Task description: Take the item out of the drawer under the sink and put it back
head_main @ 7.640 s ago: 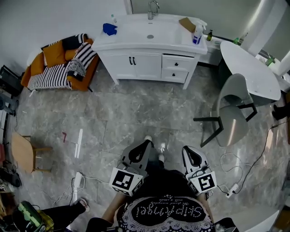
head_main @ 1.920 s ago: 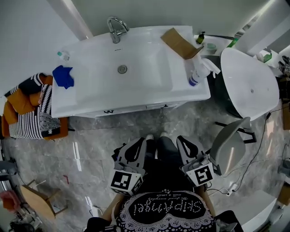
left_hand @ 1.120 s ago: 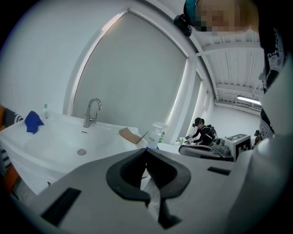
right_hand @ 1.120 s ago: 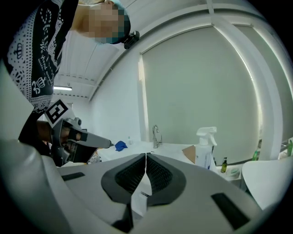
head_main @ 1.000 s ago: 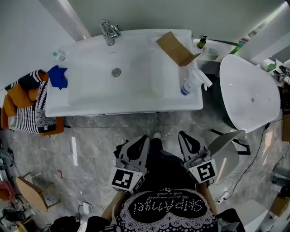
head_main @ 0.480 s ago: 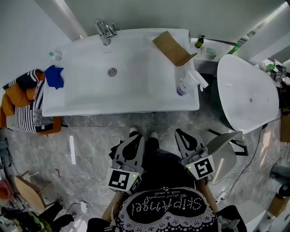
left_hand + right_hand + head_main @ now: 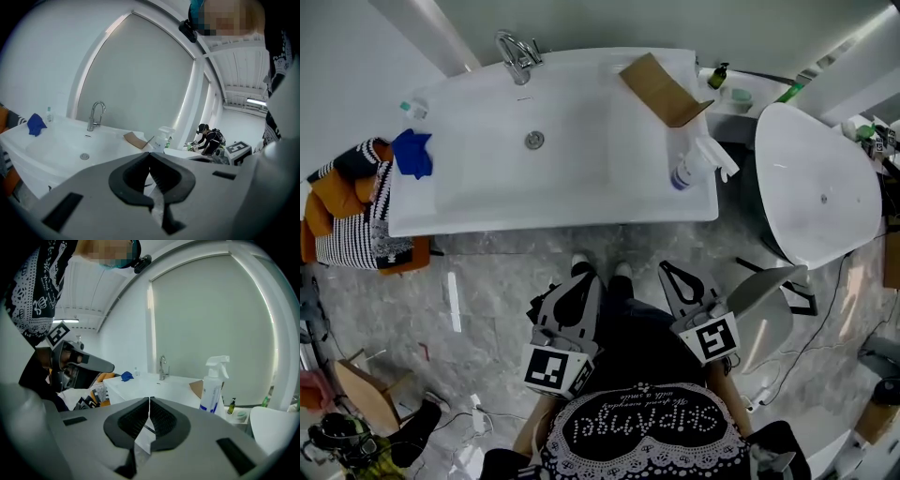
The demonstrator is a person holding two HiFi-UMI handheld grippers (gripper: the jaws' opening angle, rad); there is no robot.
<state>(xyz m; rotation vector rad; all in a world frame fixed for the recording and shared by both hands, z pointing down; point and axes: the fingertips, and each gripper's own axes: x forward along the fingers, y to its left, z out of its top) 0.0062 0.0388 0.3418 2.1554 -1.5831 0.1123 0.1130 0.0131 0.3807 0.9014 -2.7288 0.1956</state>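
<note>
item: not visible in any view. We judge it is inside the drawer, not yet taken out.
drawer: also out of sight. The head view looks straight down on the sink [image 7: 581, 202], so the cabinet front is probably tucked under the counter's lip.
sink top: faucet [image 7: 514, 52] at the back, blue cloth [image 7: 412, 152] at the left edge. A cardboard piece [image 7: 661, 86] and a spray bottle [image 7: 689, 169] are at the right end.
left gripper [image 7: 584, 279]: jaws closed tip to tip with nothing between them. It is held low in front of the body, short of the sink.
right gripper [image 7: 670, 272]: jaws pressed together and empty. It sits beside the left one, also short of the sink.
around: a chair [image 7: 769, 309] is just right of the right gripper.
step: approach. We stand facing the sink, with nothing touched or opened, so the task has barely begun.
next move: we judge a gripper has to drop below the counter edge to a drawer handle. Its jaws must part first, then close on the handle and pull.
head view only: shows the layout from above, the feet on the floor and where both grippers sit relative to the sink.
gripper views only: show the closed jaw tips close up and the sink from the side. The left gripper view also shows a second person [image 7: 208, 138] far off, whom we don't find from above. Neither gripper view shows the drawer.
</note>
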